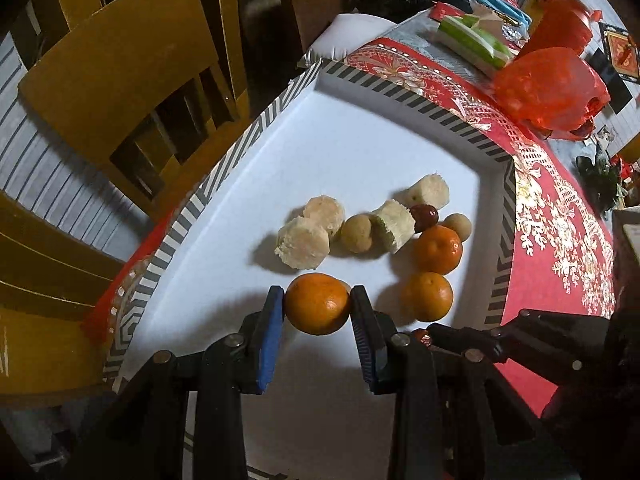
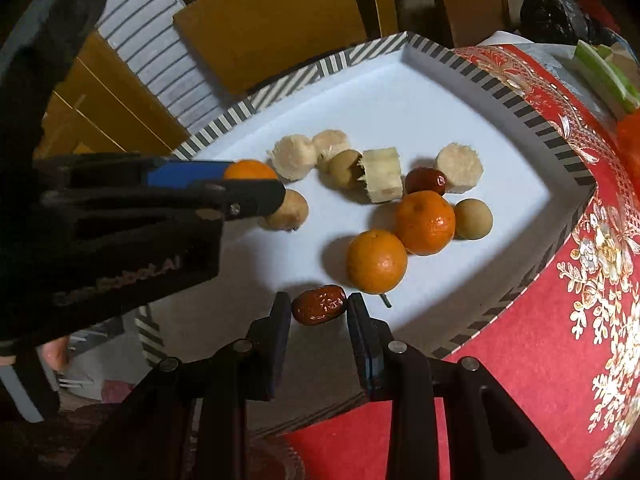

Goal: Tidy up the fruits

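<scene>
Orange mandarin (image 1: 318,304), seemingly clamped, left gripper (image 1: 318,305)

Black gripper (image 1: 318,308) frames with silver screws, blue-padded fingers (image 1: 269,344).

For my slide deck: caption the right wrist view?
Right gripper holds a red date above the white tray of fruit.

Two tangerines (image 2: 400,246), cane chunks (image 2: 380,174), longans (image 2: 473,218) clustered on white tray (image 2: 440,92).
</scene>
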`<state>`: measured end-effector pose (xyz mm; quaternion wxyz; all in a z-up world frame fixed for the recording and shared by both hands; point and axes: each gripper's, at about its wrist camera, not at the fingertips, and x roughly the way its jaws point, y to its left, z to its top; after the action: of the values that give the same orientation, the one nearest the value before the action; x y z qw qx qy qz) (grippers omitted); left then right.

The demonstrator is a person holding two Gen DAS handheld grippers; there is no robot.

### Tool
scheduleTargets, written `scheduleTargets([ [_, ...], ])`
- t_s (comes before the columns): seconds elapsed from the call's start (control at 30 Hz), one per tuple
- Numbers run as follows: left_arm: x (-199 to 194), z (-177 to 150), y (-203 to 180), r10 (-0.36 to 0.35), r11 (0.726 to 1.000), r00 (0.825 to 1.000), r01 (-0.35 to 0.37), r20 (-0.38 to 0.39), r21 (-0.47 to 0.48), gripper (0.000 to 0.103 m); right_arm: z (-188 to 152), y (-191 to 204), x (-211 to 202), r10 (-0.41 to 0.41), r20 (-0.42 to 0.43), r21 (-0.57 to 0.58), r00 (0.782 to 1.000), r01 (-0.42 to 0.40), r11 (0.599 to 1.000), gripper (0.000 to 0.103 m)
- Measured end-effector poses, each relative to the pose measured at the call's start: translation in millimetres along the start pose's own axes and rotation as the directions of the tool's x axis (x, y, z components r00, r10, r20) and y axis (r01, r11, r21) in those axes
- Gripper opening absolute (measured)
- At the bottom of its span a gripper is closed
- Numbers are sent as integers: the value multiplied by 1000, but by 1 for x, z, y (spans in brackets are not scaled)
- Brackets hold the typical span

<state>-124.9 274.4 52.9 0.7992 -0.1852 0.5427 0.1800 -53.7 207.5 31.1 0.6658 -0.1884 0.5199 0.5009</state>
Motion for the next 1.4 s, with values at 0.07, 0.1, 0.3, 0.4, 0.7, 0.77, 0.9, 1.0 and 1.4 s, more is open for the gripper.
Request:
scheduleTargets([
  [0.07,0,0,0,3,1000,1000,-3,3,2,32,0,0,2,-3,-2,1,1000,3,1000,32],
  [0.1,0,0,-1,7,1000,1000,-7,6,4,32,1,0,3,-4,-3,2,1000,4,1000,32],
  [0.3,1,1,-5,29,1000,999,-29,18,11,33,0,-2,2,15,15,16,1000,-16,1000,34],
  [0.4,2,3,-5,33,999,999,-33,19,5,45,-2,-3,-2,27,23,21,999,-28,999,45],
  [0.7,-14,7,-10,67,998,994,-68,84,5,72,-10,-11,-35,21,79,49,997,-25,998,63],
  [0.77,-21,9,-13,77,997,990,-79,118,6,76,-12,-16,-49,8,115,69,993,-15,998,66],
  [0.9,-34,11,-19,65,998,983,-65,172,-5,82,-16,-28,-76,-39,179,107,983,20,994,73],
  [1.0,-47,11,-25,76,997,968,-79,237,0,85,-20,-36,-91,-73,228,143,971,41,989,75],
  [1.4,-58,12,-33,110,994,967,-110,232,-10,95,-22,-44,-97,-161,283,212,945,103,972,83],
])
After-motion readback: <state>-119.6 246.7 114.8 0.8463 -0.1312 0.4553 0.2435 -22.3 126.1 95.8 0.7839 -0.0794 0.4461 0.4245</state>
